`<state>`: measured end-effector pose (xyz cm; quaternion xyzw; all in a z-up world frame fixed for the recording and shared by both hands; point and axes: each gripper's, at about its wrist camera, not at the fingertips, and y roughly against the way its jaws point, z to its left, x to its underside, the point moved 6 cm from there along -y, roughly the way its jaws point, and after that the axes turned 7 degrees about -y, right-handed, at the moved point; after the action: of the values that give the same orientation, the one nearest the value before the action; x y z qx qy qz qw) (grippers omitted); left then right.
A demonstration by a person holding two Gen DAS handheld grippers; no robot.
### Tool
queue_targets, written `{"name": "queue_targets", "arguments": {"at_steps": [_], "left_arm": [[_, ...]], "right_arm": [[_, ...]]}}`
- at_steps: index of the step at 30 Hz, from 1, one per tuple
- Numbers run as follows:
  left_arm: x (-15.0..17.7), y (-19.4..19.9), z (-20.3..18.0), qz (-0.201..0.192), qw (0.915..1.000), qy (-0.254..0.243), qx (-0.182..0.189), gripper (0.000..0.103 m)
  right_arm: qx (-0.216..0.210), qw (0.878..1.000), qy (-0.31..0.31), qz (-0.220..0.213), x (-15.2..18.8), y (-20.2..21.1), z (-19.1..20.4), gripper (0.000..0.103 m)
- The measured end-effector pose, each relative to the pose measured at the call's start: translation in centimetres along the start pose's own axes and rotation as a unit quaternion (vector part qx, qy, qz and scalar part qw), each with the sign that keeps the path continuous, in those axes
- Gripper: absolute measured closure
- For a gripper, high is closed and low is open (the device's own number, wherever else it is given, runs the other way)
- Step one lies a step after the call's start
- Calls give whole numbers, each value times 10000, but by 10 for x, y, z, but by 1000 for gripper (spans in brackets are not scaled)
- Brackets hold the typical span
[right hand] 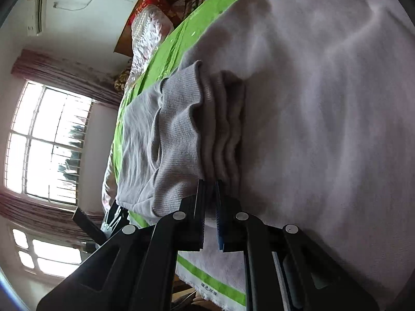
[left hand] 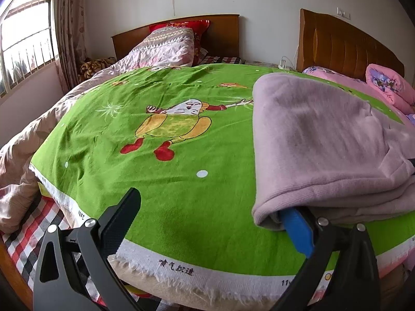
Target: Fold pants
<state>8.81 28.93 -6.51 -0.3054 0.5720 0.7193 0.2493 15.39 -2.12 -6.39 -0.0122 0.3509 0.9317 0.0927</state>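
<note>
Lying folded at the bed's [left hand: 23,238] near right corner, the pants [left hand: 324,140] cover a green sheet [left hand: 155,181] printed "喷气织造" [left hand: 176,267]. Left gripper [left hand: 212,220] spread wide; right gripper [right hand: 209,194] clamps the pants.

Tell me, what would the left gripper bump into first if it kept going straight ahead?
Probably the green cartoon-print cotton sheet: the open left gripper points low across it. One finger already sits under the folded lilac fleece pants.

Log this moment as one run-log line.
task: fold pants | left tongs: open, blue finger tucked under pants | right tongs: shut on pants edge | surface: green cloth
</note>
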Motion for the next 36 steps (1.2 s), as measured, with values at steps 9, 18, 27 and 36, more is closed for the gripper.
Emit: {"name": "queue_targets", "arguments": {"at_steps": [9, 18, 27, 36], "left_arm": [[-7, 57, -38, -42, 9867, -1412, 800, 11], [-105, 49, -133, -434, 9791, -1439, 1372, 3], [-93, -31, -210, 604, 9614, -2339, 1318, 12], [-89, -27, -213, 610, 9596, -2107, 1762, 26]], "right_arm": [[282, 9991, 229, -215, 7, 14, -1, 93], [1199, 9876, 862, -531, -6, 16, -7, 93], [1919, 9416, 2720, -501, 4, -2, 26, 77], [-664, 9863, 1474, -338, -16, 13, 13, 73]]}}
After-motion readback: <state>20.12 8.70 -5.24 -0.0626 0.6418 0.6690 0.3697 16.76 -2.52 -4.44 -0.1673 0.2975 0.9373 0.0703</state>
